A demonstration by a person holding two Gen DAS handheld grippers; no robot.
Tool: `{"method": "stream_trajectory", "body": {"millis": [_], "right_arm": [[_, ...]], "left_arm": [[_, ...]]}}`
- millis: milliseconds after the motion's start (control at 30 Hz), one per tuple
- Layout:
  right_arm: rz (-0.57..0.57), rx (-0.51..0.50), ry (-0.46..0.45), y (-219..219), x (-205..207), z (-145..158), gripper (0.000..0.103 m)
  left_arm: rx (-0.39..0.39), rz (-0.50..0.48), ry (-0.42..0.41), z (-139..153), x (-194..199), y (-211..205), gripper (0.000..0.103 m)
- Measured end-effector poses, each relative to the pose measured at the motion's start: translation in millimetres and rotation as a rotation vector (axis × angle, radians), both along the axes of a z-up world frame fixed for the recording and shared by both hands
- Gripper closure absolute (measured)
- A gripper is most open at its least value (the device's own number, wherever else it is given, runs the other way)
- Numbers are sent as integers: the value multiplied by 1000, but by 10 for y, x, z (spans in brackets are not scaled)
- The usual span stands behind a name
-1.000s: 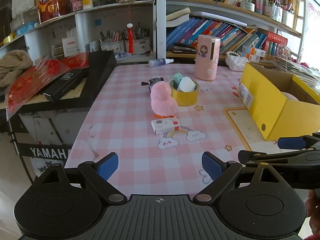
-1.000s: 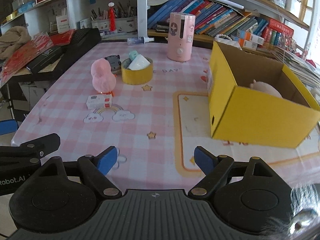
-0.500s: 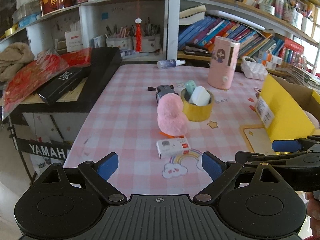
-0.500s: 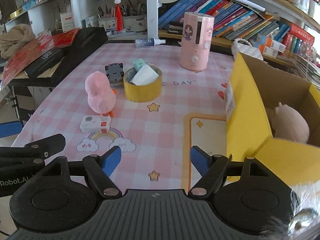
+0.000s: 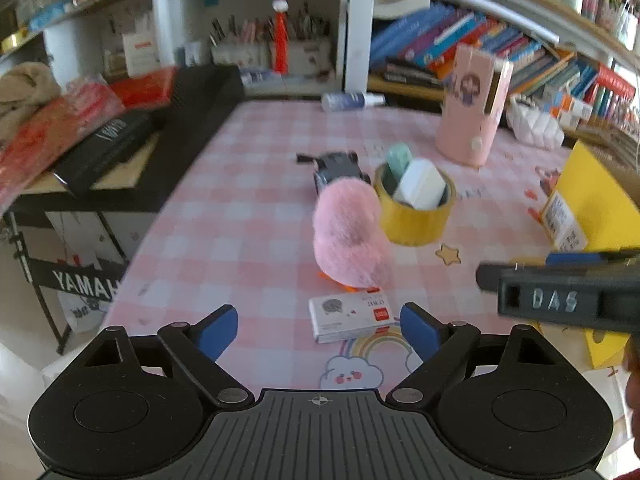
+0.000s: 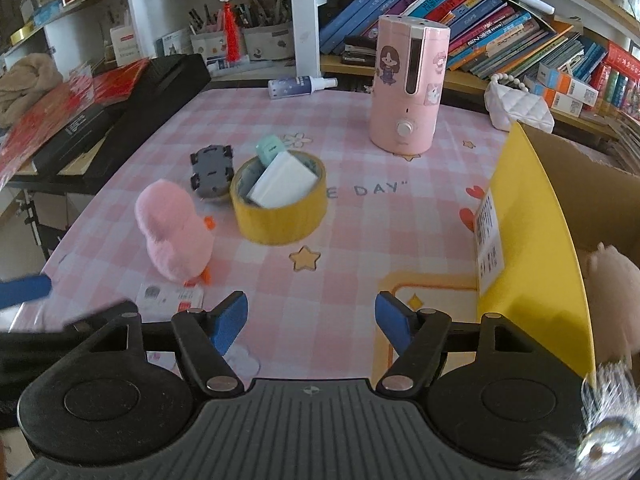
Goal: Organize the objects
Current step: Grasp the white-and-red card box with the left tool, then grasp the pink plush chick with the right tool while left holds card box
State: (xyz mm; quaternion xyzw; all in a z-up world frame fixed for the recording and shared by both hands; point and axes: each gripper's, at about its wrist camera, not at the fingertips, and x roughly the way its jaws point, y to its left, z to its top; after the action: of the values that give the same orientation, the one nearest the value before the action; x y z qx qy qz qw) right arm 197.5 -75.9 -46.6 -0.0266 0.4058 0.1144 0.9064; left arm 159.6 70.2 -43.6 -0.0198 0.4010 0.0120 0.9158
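Observation:
A pink plush duck point(image 5: 347, 236) point(image 6: 173, 236) stands on the pink checked tablecloth. A small white card box point(image 5: 354, 317) point(image 6: 170, 297) lies just in front of it. Behind the duck are a yellow tape roll point(image 5: 414, 210) point(image 6: 280, 206) holding a white and a mint item, and a grey toy car point(image 5: 338, 168) point(image 6: 211, 168). My left gripper point(image 5: 320, 330) hovers near the card box, jaws closing, nothing between them. My right gripper point(image 6: 311, 322) is over bare cloth, jaws closing on nothing. A yellow cardboard box point(image 6: 532, 240) point(image 5: 592, 200) at right holds a pale plush point(image 6: 612, 288).
A pink humidifier point(image 6: 406, 84) and a spray bottle point(image 6: 300, 86) stand at the table's back. A black keyboard case point(image 5: 120, 140) lies off the left edge. Bookshelves point(image 6: 480, 32) line the rear. A white quilted pouch point(image 6: 518, 106) sits at back right.
Both grippers have moved forward over the table toward the duck and the tape roll. The right gripper's jaws have narrowed; the left's only slightly. The objects have stayed put.

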Motion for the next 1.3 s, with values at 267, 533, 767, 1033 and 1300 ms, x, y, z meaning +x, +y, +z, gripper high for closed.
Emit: {"method": "stream_trajectory", "body": {"millis": [267,533,767,1033,1300], "right_arm": [[8,10,-8,-19,203,11,34],[110,16,-33,114,254,37,34],[224,75,-1,401,343,4,34],[382,28,5,944,461,-187,34],[431,-5,-32,1047,565,-292,51]], "left_arm": [[-12,24,81,-289,272,-130,30],[-6,30,72,-322,288,-135,49],[-39,175,110,-271,45,257,50],[-43,303,67,-100,-199,552,50],[-32,259,-7,120,-268,505,50]]}}
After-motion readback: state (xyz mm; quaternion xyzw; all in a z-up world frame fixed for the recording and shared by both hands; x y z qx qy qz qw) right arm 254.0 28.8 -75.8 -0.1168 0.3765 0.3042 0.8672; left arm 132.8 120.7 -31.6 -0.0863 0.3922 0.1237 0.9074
